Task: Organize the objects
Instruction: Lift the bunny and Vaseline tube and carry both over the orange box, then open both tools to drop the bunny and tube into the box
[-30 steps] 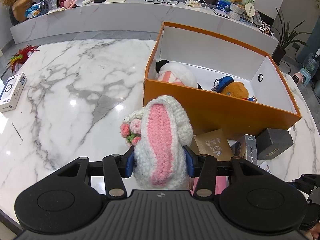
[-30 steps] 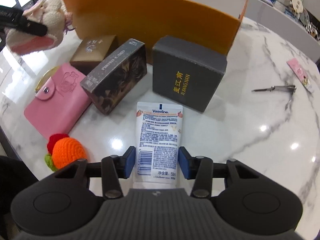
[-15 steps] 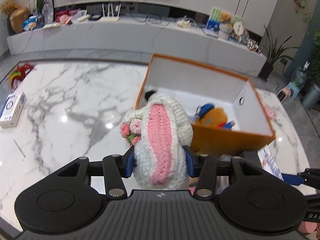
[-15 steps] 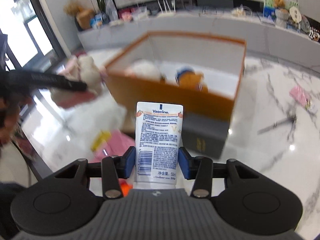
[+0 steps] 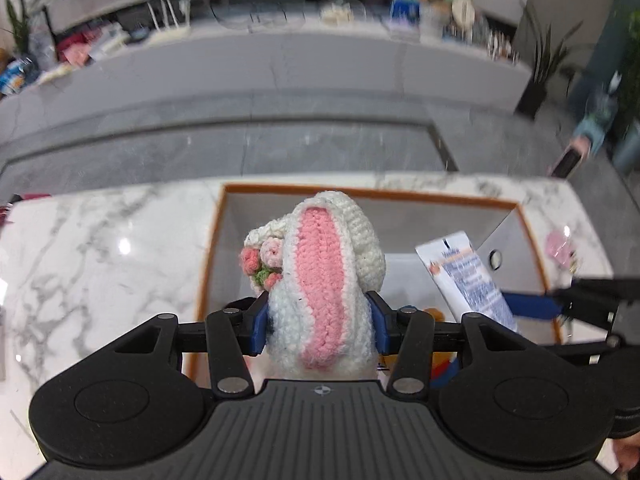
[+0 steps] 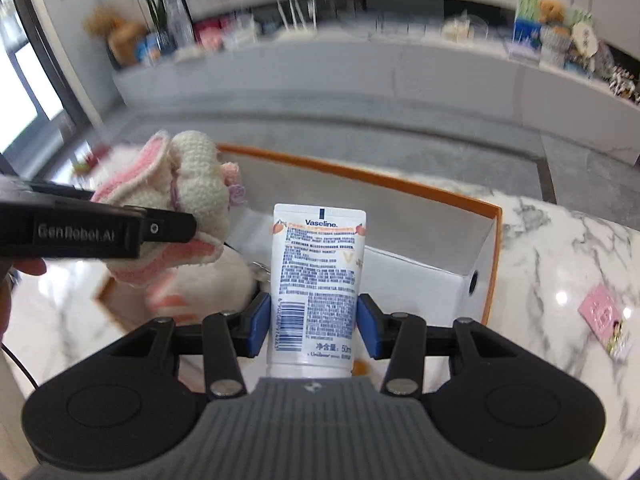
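My left gripper is shut on a white and pink crocheted bunny with small knitted flowers, held above the open orange box. My right gripper is shut on a white Vaseline tube, which also hangs over the orange box. The Vaseline tube and the right gripper's blue pad show at the right of the left wrist view. The crocheted bunny in the left gripper shows at the left of the right wrist view. A white plush toy lies inside the box, partly hidden.
The box stands on a white marble table. A pink card lies on the marble to the right of the box. Beyond the table runs a long grey counter crowded with small items. A person's hand with a phone is at the far right.
Both grippers rose from near the table and moved forward over the open box, each carrying its object. The boxes and the pink wallet on the table in front of the box dropped out of view.
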